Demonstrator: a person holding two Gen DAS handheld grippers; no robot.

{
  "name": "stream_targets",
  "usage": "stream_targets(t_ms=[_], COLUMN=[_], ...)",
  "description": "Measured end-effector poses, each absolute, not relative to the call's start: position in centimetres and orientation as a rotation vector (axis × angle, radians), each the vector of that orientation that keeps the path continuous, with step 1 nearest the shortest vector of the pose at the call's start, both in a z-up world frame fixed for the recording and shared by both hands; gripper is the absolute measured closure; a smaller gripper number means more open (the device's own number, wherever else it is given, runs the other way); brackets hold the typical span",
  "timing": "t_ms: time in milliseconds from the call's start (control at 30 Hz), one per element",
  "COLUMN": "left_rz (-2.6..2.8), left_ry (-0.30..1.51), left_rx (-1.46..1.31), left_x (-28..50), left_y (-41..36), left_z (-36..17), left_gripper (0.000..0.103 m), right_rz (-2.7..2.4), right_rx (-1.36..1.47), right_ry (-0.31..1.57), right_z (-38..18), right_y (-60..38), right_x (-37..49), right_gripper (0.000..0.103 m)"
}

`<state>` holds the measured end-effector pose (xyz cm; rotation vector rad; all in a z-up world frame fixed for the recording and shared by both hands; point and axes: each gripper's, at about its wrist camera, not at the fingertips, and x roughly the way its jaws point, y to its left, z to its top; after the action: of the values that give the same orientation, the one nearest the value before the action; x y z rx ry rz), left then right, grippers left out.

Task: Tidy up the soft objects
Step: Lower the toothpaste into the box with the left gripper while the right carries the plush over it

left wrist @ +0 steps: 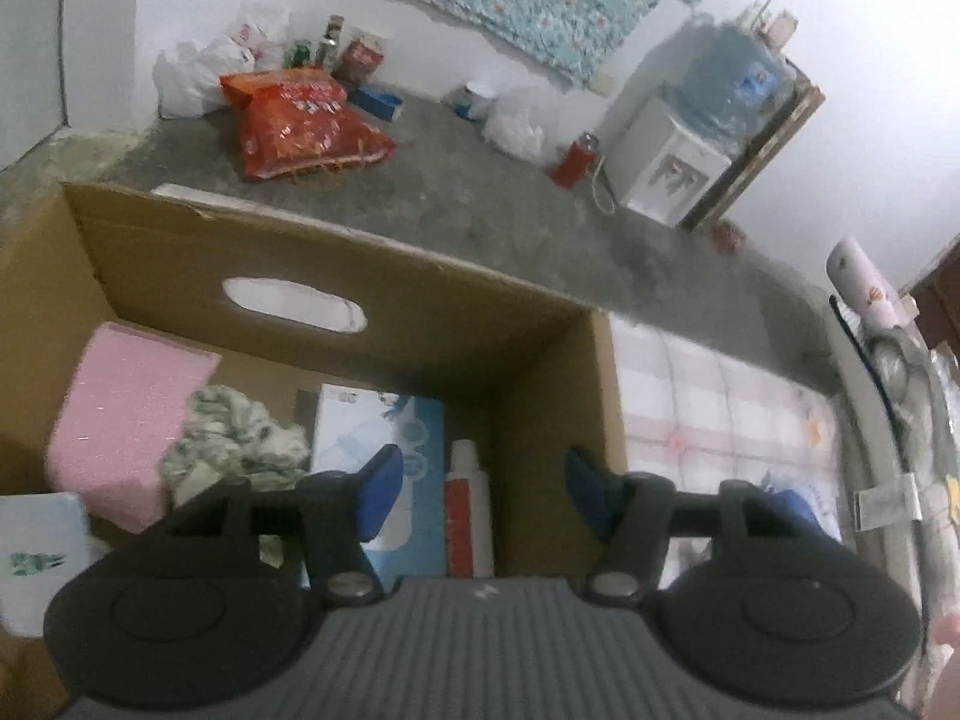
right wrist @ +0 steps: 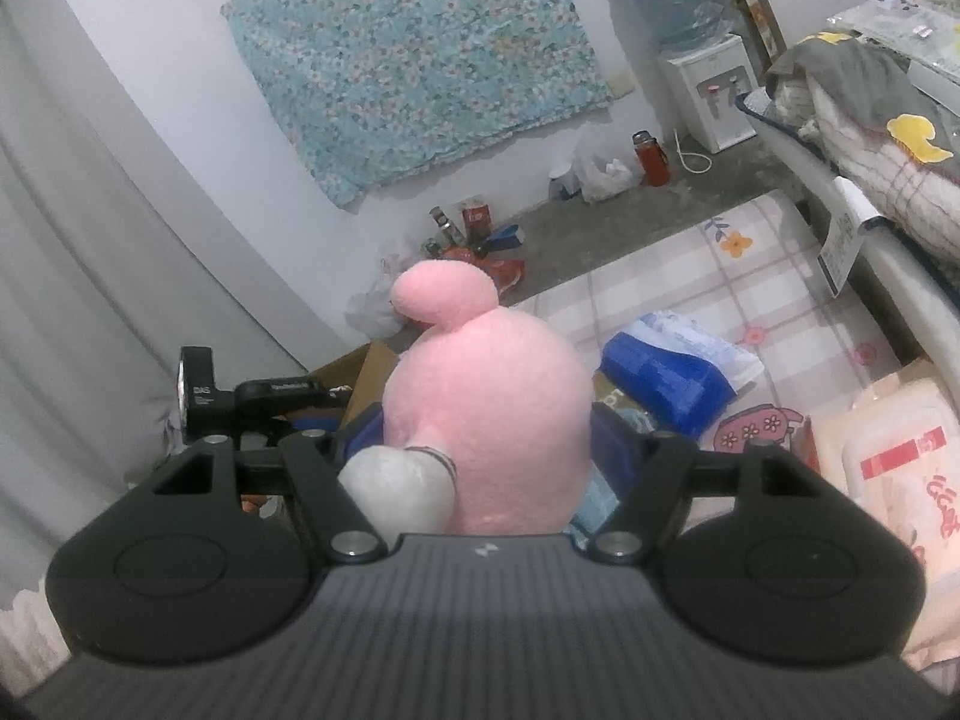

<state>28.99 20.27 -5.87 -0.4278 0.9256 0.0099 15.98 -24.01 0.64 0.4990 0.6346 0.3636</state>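
Observation:
My left gripper hangs open over a cardboard box with nothing between its blue fingertips. In the box lie a pink foam block, a crumpled green-and-white cloth, a blue-and-white tissue pack and a red-and-white tube. In the right wrist view my right gripper is shut on a pink plush toy with a white foot. It holds the toy above the mat, near the box's edge.
A checked mat carries a blue pack and a pale wipes pack. A red snack bag, bottles, plastic bags and a water dispenser stand on the concrete floor by the wall. Bedding is piled at the right.

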Motion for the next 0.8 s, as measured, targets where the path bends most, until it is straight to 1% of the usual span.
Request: stream_targets(t_ms=[133, 233, 300, 433, 467, 500, 600, 733, 800], left_rz=[0.029, 0.036, 0.052, 0.129, 0.151, 0.176, 0.243, 0.342, 0.371], left_ry=[0.865, 0.799, 0.758, 0.673, 0.653, 0.63, 0.578, 0.547, 0.54], left_rx=[-0.422, -0.417, -0.399, -0.338, -0.335, -0.339, -0.37, -0.413, -0.421], left_x=[25.9, 22.4, 20.0, 14.5, 13.3, 11.9, 8.6, 5.8, 5.0], left_y=[20.6, 20.8, 21.0, 21.3, 21.5, 21.8, 23.3, 25.6, 26.6], left_z=[-2.9, 0.1, 2.3, 5.9, 6.5, 7.0, 7.6, 7.3, 6.8], left_gripper=[0.042, 0.037, 0.03, 0.023, 0.019, 0.015, 0.01, 0.009, 0.009], right_rz=[0.396, 0.464, 0.542, 0.725, 0.759, 0.796, 0.894, 0.94, 0.916], right_rx=[0.497, 0.502, 0.503, 0.508, 0.506, 0.501, 0.489, 0.444, 0.436], right_ry=[0.626, 0.622, 0.631, 0.675, 0.692, 0.714, 0.801, 0.952, 1.057], right_z=[1.4, 2.5, 3.3, 4.4, 4.6, 4.8, 4.5, 2.9, 0.8], right_y=[-23.3, -21.8, -19.8, -14.5, -13.0, -11.2, -5.6, 2.6, 6.6], right_x=[15.5, 15.2, 15.4, 17.0, 17.6, 18.4, 21.0, 24.9, 27.0], right_gripper=[0.032, 0.032, 0.032, 0.032, 0.032, 0.032, 0.032, 0.032, 0.032])
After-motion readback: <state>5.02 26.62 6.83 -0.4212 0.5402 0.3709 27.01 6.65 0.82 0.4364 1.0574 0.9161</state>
